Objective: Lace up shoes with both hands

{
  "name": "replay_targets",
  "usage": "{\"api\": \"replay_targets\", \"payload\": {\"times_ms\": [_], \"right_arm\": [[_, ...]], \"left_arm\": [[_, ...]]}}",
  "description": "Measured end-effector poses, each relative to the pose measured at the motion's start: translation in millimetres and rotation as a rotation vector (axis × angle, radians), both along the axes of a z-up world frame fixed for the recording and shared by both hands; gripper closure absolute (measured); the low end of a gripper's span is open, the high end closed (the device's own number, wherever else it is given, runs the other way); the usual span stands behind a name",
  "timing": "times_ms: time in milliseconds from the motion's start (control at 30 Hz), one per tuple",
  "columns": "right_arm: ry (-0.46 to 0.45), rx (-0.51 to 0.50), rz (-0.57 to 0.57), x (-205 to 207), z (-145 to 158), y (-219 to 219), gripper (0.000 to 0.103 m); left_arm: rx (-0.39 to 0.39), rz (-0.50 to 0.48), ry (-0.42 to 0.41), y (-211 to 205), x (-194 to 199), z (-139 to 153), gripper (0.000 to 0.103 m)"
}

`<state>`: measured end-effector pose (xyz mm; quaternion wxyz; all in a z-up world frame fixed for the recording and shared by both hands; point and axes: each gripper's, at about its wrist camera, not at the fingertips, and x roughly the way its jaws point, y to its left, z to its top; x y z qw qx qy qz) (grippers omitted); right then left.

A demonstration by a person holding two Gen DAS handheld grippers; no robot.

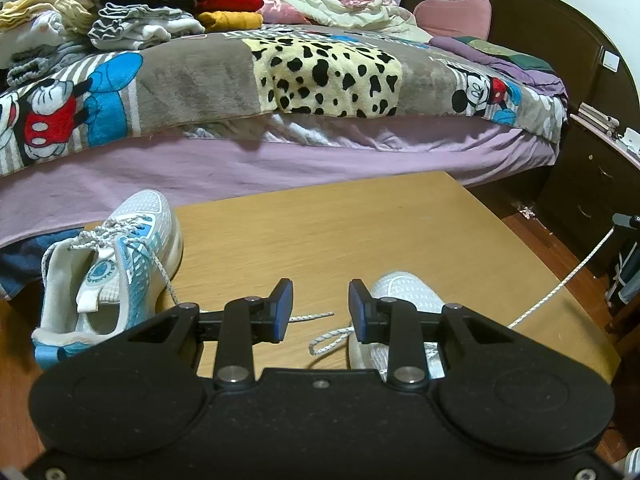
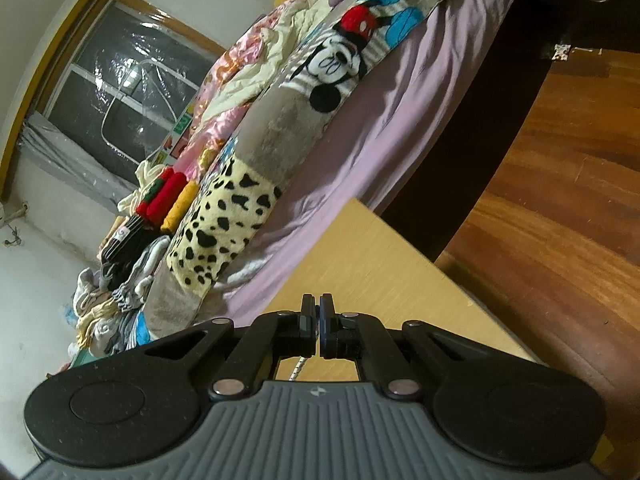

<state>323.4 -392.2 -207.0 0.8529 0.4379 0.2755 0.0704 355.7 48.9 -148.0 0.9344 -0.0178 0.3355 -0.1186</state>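
On the tabletop (image 1: 360, 216), a blue-and-white sneaker (image 1: 116, 264) lies far left; the left gripper (image 1: 319, 309), jaws apart and empty, hovers over the white sneaker (image 1: 404, 292). Rightward, its lace (image 1: 568, 276) runs taut to the right gripper (image 2: 317, 322), jaws clamped on it. This looks like a tightening pull; next likely needs the left jaws on the slack lace end (image 1: 324, 340).

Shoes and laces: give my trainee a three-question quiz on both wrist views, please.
1. True or false: the left tongs are open and hold nothing.
2. What do the right tongs pinch? A) a sock B) a lace C) nothing
3. Fill in: the blue-and-white shoe stands at the wooden table's ____ edge in the left wrist view.

Key: 1 true; 2 B; 3 left.
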Motion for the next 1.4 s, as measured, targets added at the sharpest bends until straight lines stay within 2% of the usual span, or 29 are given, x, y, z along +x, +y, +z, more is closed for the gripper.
{"api": "replay_targets", "payload": {"times_ms": [1400], "right_arm": [[-0.02, -0.091, -0.185, -39.1, 18.9, -79.2, 0.099]], "left_arm": [[0.034, -0.035, 0.007, -21.6, 0.3, -0.4, 0.074]]}}
